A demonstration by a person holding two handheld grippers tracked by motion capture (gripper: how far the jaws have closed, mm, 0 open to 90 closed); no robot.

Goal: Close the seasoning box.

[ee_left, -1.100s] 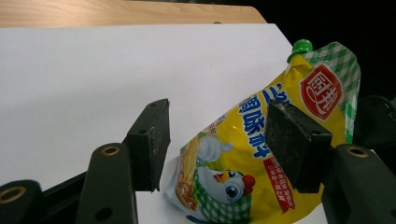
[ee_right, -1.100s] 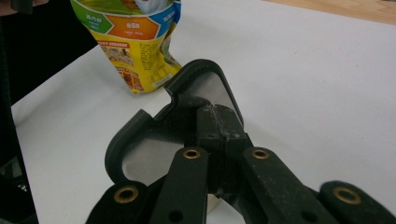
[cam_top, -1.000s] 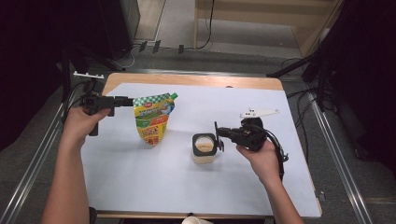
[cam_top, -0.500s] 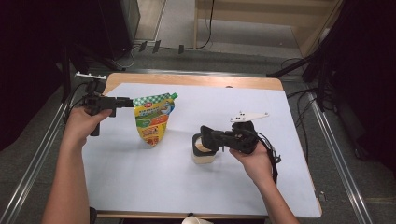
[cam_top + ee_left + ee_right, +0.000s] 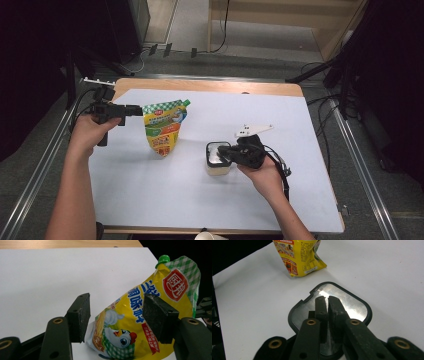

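Near the front of the white sheet covering the wooden table [image 5: 310, 200], with open room on every side, the right gripper [image 5: 223, 153] reaches leftward over a small square tub with a black-rimmed silver lid [image 5: 352, 303], its jaws almost together just above the lid, gripping nothing. Farther back, near the left edge, the left gripper [image 5: 136, 109] is held level, jaws partly apart. The yellow stand-up sauce pouch with green cap [image 5: 150, 312] lies just beyond its pads, ungripped.

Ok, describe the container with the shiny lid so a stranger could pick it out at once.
Start at the white table and look right of its middle, just ahead of the right gripper. There sits a small squarish container with pale sides. Unlike the tall yellow pouch with the green cap standing to its left, it is low and boxy, with a black-rimmed silver lid.
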